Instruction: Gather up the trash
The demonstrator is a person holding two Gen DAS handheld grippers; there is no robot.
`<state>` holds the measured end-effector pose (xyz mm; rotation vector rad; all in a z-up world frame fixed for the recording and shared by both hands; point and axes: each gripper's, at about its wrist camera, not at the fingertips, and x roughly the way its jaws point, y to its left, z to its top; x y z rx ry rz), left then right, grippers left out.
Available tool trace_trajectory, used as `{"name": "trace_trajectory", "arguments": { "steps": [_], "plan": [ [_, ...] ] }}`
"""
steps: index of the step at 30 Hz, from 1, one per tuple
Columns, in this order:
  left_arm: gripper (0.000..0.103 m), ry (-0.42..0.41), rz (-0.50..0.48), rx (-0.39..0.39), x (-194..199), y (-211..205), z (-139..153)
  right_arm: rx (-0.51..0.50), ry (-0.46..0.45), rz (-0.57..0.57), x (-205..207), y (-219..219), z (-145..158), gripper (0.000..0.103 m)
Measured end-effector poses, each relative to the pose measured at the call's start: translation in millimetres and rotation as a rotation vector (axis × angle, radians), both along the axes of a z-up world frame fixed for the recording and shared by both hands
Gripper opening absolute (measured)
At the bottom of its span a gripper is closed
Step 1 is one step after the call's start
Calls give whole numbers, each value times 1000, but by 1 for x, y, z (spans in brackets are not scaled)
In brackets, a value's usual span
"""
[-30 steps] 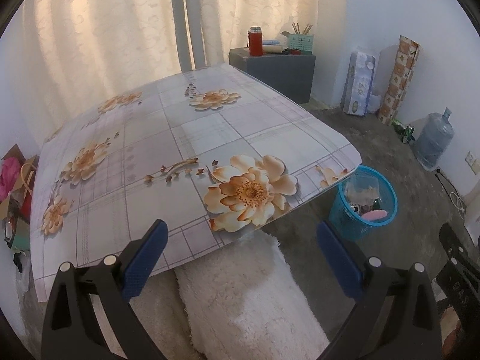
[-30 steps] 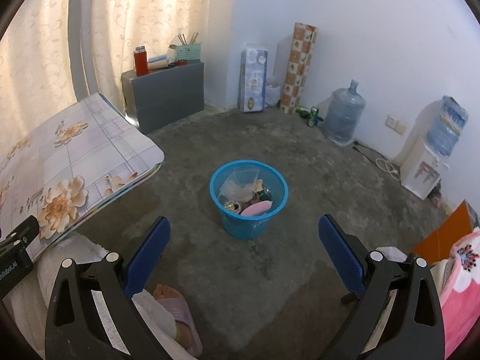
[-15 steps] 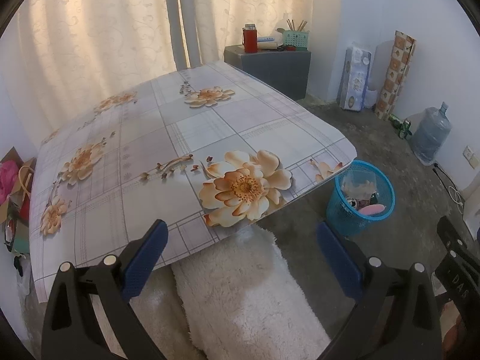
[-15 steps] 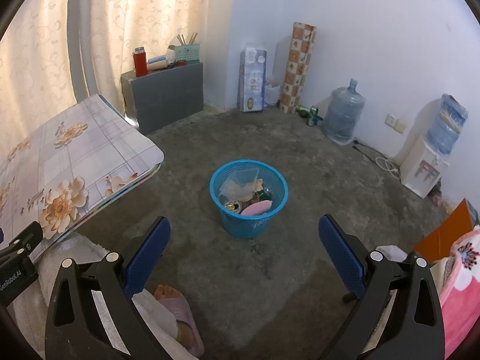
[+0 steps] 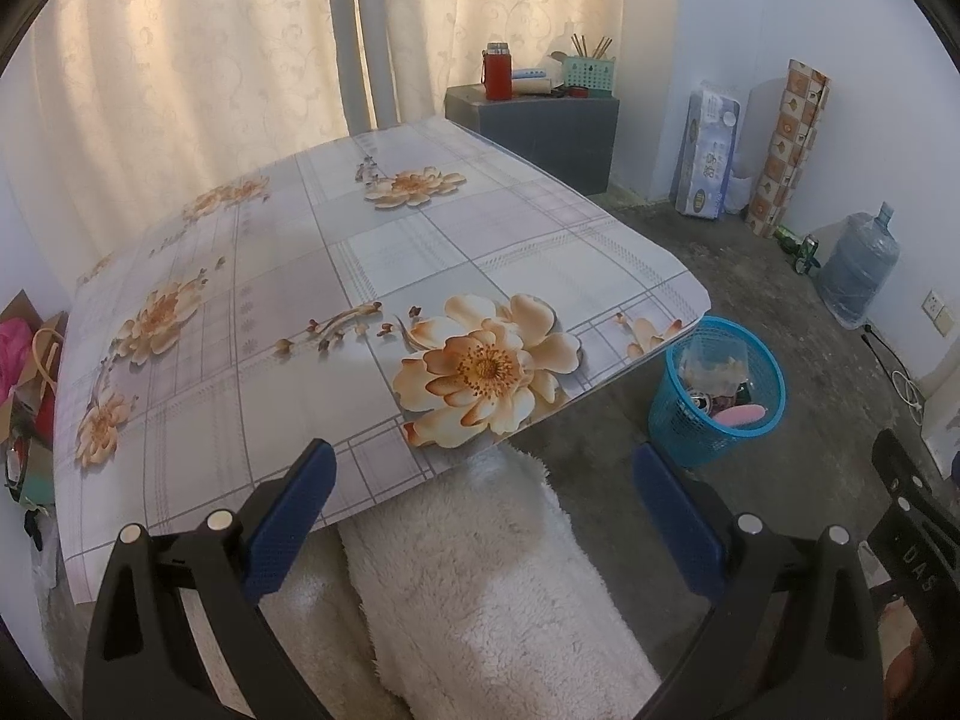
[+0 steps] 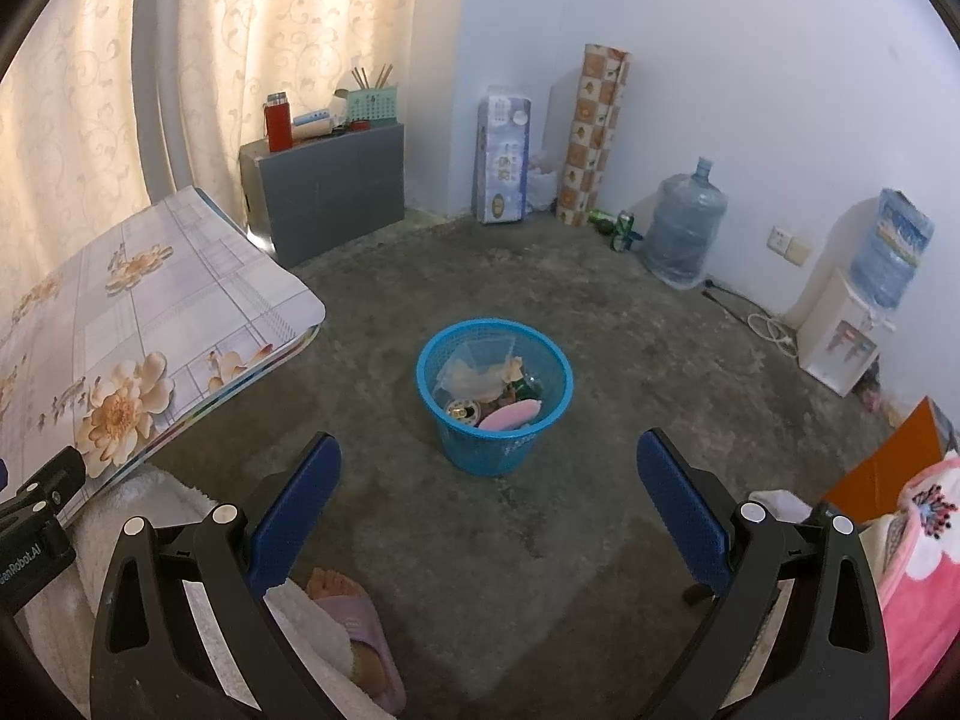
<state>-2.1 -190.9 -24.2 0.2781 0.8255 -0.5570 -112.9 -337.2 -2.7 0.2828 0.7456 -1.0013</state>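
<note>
Left wrist view: left gripper (image 5: 483, 501) held with jaws spread wide, nothing between them. Floral table (image 5: 336, 276) ahead, its covering bare of loose items as far as visible. Blue wastebasket (image 5: 684, 426) standing on the concrete floor just beside the table's right corner, holding a clear plastic bag, a can and a pink item. White fleece-covered legs (image 5: 480, 570) directly below the gripper.

Right wrist view: right gripper (image 6: 489, 495) likewise wide open and empty, aimed at the wastebasket (image 6: 498, 450), which sits apart from it on open floor. Green bottle and can (image 6: 618, 228) lying on the floor near the far wall, beside the water jug (image 6: 681, 234); possibly remaining trash, though too small to confirm. Slippered foot (image 6: 354, 606) below the left finger.

Assessment: collection judged largely complete, with trash already in the wastebasket.

Risks: lightweight mesh wastebasket likely to tip or slide if struck by a finger during any further drop. Far-wall items, if targeted, round and liable to roll from a two-finger pinch. Table corner overhanging near the basket, a likely snag for the left gripper.
</note>
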Motion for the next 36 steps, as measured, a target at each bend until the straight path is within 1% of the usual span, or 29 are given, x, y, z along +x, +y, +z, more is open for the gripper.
{"name": "trace_trajectory", "arguments": {
  "steps": [36],
  "plan": [
    [97,5,0,-3,-1,0,-1,-1,2,-1,-2,-3,-1,95]
  ]
}}
